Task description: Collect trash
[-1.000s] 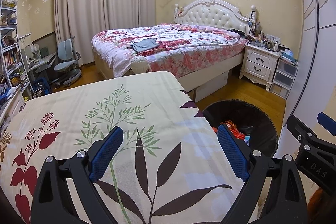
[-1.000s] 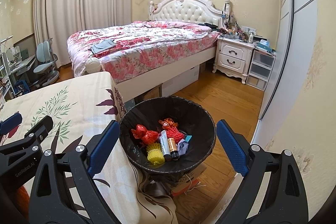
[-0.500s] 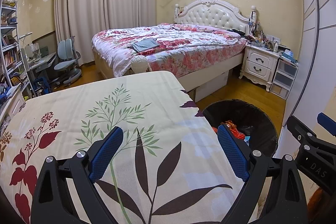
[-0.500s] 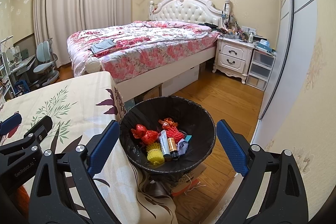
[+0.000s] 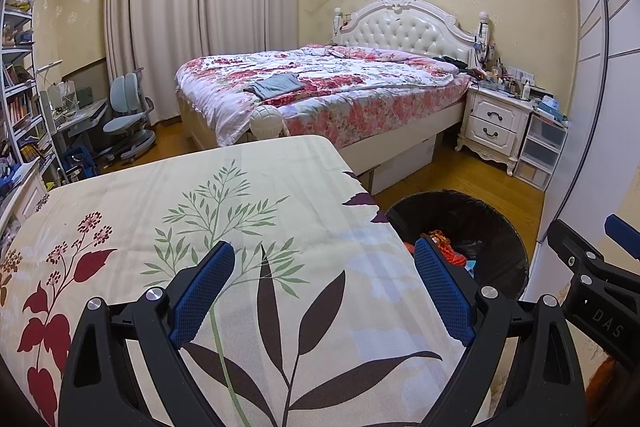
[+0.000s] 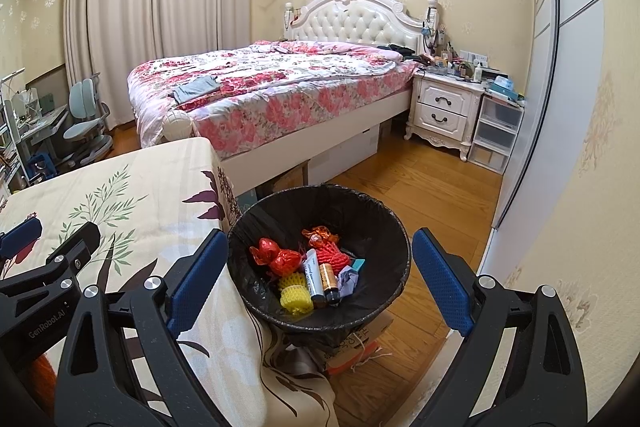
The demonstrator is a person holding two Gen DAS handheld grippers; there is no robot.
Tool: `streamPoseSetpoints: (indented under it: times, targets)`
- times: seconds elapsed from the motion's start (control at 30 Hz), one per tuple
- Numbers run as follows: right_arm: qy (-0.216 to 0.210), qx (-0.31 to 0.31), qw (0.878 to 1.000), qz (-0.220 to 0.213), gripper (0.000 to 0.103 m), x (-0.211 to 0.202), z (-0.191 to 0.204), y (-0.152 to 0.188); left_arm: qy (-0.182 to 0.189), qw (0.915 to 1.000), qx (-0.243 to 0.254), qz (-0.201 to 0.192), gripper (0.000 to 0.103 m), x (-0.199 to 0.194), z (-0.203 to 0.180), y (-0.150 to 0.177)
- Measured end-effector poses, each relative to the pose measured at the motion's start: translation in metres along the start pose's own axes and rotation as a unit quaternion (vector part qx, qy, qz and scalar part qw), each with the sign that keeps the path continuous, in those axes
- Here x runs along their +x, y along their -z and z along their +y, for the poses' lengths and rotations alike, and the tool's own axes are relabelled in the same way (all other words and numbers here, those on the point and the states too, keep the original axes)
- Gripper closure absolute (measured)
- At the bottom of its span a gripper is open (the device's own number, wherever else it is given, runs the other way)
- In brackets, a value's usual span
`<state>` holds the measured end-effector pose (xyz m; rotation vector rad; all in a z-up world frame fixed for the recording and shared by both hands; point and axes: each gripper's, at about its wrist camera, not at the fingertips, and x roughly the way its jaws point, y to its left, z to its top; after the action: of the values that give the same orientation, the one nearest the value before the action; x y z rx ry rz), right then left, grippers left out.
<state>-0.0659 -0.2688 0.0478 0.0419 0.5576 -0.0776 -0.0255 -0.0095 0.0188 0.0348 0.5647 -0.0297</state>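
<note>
My left gripper (image 5: 324, 291) hangs spread wide and empty over the smooth leaf-printed tablecloth (image 5: 200, 211). To its right, my right gripper (image 6: 316, 283), its ribbed blue pads equally apart, hovers above the round black-lined trash bin (image 6: 372, 211), which holds crinkled red wrappers (image 6: 280, 257), yellow foam netting (image 6: 295, 293) and a tube (image 6: 312, 273).

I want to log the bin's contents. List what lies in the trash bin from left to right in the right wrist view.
Inside the black-lined trash bin: red crinkled wrappers → yellow foam net → white tube → brown battery-like cylinder → crumpled pale paper. The orange net and teal scrap lie behind these, so I left them out.
</note>
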Motion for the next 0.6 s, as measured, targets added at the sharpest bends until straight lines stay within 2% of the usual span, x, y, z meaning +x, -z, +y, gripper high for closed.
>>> streamPoseSetpoints:
  times: [0.6]
  targets:
    - [0.0,0.0,1.0,-0.001,0.012,-0.0001,0.0001,0.0008,0.0,1.0,0.001,-0.001,0.012,0.0,0.0004,0.0004]
